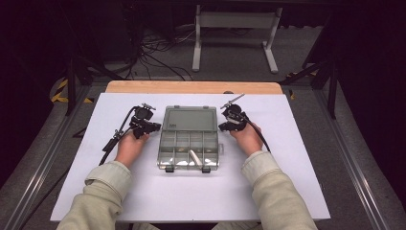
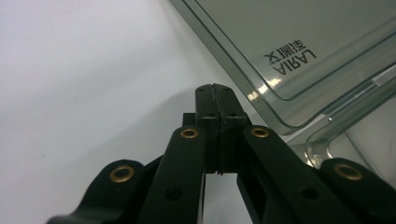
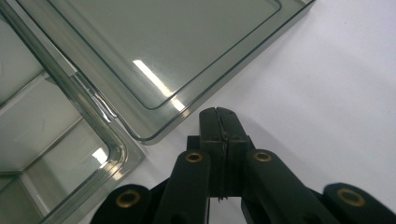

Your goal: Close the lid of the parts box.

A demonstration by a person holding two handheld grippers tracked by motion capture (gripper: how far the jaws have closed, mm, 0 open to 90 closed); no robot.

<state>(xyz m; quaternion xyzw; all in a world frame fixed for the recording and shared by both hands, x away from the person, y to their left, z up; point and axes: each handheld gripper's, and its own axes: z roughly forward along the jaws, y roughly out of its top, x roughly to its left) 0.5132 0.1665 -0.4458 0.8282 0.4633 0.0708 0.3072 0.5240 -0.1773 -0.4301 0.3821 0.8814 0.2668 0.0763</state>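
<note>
A clear plastic compartment box (image 1: 188, 148) lies open in the middle of the white table, its lid (image 1: 189, 119) flat on the far side. A pale stick-like part (image 1: 194, 156) lies in a front compartment. My left gripper (image 1: 152, 126) rests just left of the lid's hinge edge, jaws pressed together with nothing between them. The right gripper (image 1: 225, 125) sits just right of the same edge, also shut and empty. In the left gripper view the shut gripper (image 2: 213, 87) points beside the lid (image 2: 299, 42). In the right gripper view the shut gripper (image 3: 216, 110) stands by the lid's corner (image 3: 154, 136).
A white sheet (image 1: 143, 191) covers the table, with a wooden strip (image 1: 191, 87) along the far edge. Cables (image 1: 115, 139) trail from both grippers. Beyond the table are a white frame stand (image 1: 234, 28) and floor cables.
</note>
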